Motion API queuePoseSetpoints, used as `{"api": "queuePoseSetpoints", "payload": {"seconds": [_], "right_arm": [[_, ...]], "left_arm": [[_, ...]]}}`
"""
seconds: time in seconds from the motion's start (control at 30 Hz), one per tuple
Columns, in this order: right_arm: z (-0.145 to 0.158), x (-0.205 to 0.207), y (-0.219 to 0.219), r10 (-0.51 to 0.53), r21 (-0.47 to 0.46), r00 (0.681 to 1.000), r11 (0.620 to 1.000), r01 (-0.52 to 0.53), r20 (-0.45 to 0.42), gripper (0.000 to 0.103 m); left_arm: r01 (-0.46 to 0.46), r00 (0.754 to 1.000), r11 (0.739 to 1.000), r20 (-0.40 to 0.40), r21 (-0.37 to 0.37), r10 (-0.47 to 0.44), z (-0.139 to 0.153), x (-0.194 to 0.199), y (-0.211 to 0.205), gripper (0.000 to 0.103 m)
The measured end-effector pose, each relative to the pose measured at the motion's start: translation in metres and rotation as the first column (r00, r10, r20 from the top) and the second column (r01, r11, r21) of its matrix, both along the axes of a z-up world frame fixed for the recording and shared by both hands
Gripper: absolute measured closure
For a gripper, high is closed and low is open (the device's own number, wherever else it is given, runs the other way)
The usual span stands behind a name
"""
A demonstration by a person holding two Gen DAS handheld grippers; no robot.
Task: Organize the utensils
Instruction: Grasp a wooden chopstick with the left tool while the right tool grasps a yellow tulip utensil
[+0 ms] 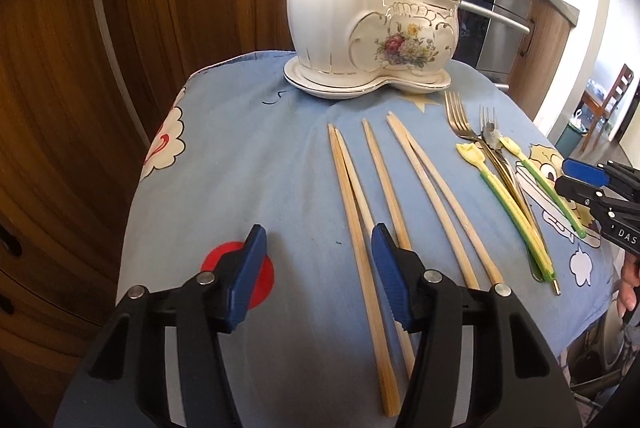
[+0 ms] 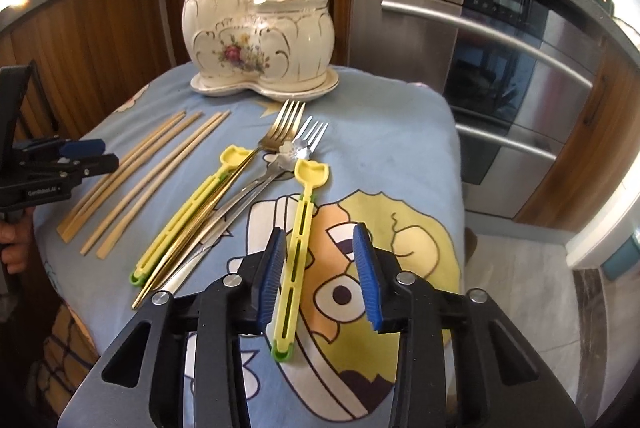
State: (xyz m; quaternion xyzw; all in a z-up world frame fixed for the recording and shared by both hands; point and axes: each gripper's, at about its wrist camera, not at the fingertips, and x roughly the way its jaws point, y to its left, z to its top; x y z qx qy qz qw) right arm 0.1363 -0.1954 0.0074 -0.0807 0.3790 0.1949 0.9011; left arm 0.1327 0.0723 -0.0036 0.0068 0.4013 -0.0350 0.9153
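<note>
A white floral ceramic holder (image 1: 360, 20) with two cups stands at the far end of the blue cloth (image 1: 256, 156); it also shows in the right wrist view (image 2: 258, 32). Several wooden chopsticks (image 1: 360, 204) lie in front of it, also in the right wrist view (image 2: 136, 180). Two metal forks (image 2: 280, 132) and two yellow-green utensils (image 2: 298, 244) lie to their right. My left gripper (image 1: 318, 276) is open, low over the near chopstick ends. My right gripper (image 2: 320, 268) is open, with one yellow utensil's handle by its left finger.
Wooden cabinets (image 1: 80, 68) stand behind and left of the small table. A steel oven (image 2: 500, 68) stands to the right. The cloth drops off at the table edges. The left gripper (image 2: 86, 156) shows in the right wrist view, and the right gripper (image 1: 582, 180) in the left.
</note>
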Motion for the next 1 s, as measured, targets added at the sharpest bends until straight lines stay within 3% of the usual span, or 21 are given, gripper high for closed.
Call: {"api": "queuePoseSetpoints", "payload": {"seconds": [0.43, 0.6, 0.73, 0.9, 1.0], "right_arm": [[-0.005, 0.027, 0.005, 0.037, -0.02, 0.995, 0.999, -0.039, -0.089, 0.073], [-0.004, 0.043, 0.011, 0.072, -0.046, 0.986, 0.996, -0.08, -0.15, 0.074], [-0.003, 0.056, 0.009, 0.114, -0.038, 0.966, 0.991, -0.126, -0.232, 0.073], [0.0, 0.076, 0.015, 0.173, -0.075, 0.921, 0.974, -0.212, -0.35, 0.072], [0.0, 0.078, 0.021, 0.184, -0.108, 0.908, 0.965, -0.241, -0.378, 0.072]], "left_arm": [[0.043, 0.997, 0.997, -0.068, 0.058, -0.039, -0.001, 0.03, -0.004, 0.049], [0.068, 0.991, 0.996, -0.123, 0.056, -0.061, 0.003, 0.045, -0.002, 0.054], [0.123, 0.97, 0.99, -0.218, 0.064, -0.106, 0.007, 0.057, 0.0, 0.06], [0.186, 0.923, 0.981, -0.352, 0.055, -0.155, 0.012, 0.075, 0.004, 0.071], [0.215, 0.899, 0.976, -0.398, 0.033, -0.184, 0.015, 0.083, 0.007, 0.079]]}}
